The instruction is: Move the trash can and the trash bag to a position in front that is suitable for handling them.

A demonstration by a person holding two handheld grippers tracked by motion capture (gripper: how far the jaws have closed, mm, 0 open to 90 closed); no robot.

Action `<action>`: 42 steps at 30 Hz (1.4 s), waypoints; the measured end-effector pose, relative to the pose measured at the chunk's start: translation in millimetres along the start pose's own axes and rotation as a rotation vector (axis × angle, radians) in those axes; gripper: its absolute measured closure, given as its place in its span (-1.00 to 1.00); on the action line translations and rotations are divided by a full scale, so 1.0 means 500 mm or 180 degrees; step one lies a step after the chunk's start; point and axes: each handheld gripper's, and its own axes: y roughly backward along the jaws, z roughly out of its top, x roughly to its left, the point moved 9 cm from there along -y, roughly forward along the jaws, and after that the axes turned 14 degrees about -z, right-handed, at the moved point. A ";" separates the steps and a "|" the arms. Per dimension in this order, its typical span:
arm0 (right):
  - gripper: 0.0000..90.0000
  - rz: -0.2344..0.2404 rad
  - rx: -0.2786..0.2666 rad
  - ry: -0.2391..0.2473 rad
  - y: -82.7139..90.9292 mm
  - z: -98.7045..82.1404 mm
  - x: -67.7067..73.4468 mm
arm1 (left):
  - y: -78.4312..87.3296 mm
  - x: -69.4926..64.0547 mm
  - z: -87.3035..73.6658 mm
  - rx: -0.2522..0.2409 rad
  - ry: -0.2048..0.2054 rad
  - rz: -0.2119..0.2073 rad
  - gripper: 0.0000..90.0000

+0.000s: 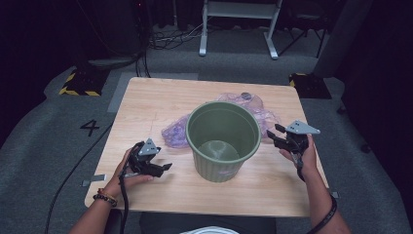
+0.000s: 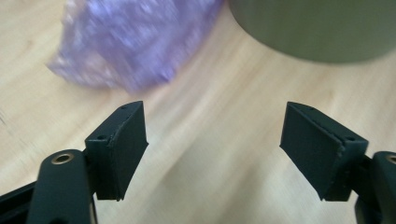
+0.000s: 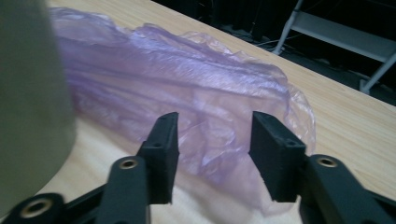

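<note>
My left gripper point(image 1: 157, 165) is spread, empty; my right gripper point(image 1: 274, 135) gapes before the purple bag point(image 3: 187, 93) beside the bin point(image 1: 223, 139)

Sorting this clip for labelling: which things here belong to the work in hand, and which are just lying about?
In the job:
- purple plastic bag, crumpled behind the bin, right gripper pointed at it
- green bin, upright and empty
- left gripper, fingers apart over bare table

Lying about:
- white frame on the floor beyond the table
- black cables
- yellow-and-black striped block
</note>
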 end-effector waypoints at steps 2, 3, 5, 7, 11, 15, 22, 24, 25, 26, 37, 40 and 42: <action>0.10 0.0017 0.0049 0.0004 -0.019 0.000 -0.002 | -0.004 -0.008 -0.018 0.0068 -0.0006 -0.0006 -0.50; 0.11 0.0030 0.0138 -0.0051 -0.043 -0.008 -0.009 | -0.010 -0.013 -0.037 0.0151 -0.0017 -0.0021 -0.50; 0.12 0.0013 0.0193 -0.0065 -0.053 -0.014 -0.013 | -0.010 -0.015 -0.040 0.0123 0.0015 -0.0075 -0.47; 0.15 -0.0017 0.0402 -0.0152 -0.091 -0.045 -0.025 | -0.011 -0.016 -0.041 0.0070 0.0053 -0.0147 -0.45; 0.22 0.0005 0.0643 -0.0294 -0.125 -0.081 -0.027 | -0.012 -0.015 -0.041 0.0071 0.0030 -0.0172 -0.46; 0.28 0.0011 0.0803 -0.0331 -0.138 -0.107 -0.025 | -0.012 -0.015 -0.041 0.0072 0.0028 -0.0176 -0.46; 0.30 0.0060 0.0872 -0.0456 -0.128 -0.127 -0.034 | -0.013 -0.015 -0.040 0.0072 0.0029 -0.0174 -0.48; 0.30 0.0098 0.0876 -0.0476 -0.118 -0.131 -0.035 | -0.013 -0.015 -0.040 0.0072 0.0029 -0.0174 -0.48; 0.30 0.0100 0.0874 -0.0464 -0.114 -0.134 -0.036 | -0.013 -0.015 -0.040 0.0072 0.0029 -0.0174 -0.47; 0.30 0.0100 0.0874 -0.0464 -0.114 -0.134 -0.036 | -0.013 -0.015 -0.040 0.0072 0.0029 -0.0174 -0.48; 0.27 0.0009 0.0890 -0.0404 -0.007 -0.183 -0.037 | -0.017 -0.018 -0.037 0.0072 0.0051 -0.0147 -0.49; 0.23 0.0003 0.0908 -0.0392 0.024 -0.194 -0.030 | -0.018 -0.019 -0.036 0.0077 0.0047 -0.0147 -0.49; 0.19 0.0006 0.0927 -0.0384 0.040 -0.201 -0.026 | -0.020 -0.019 -0.035 0.0065 0.0048 -0.0147 -0.50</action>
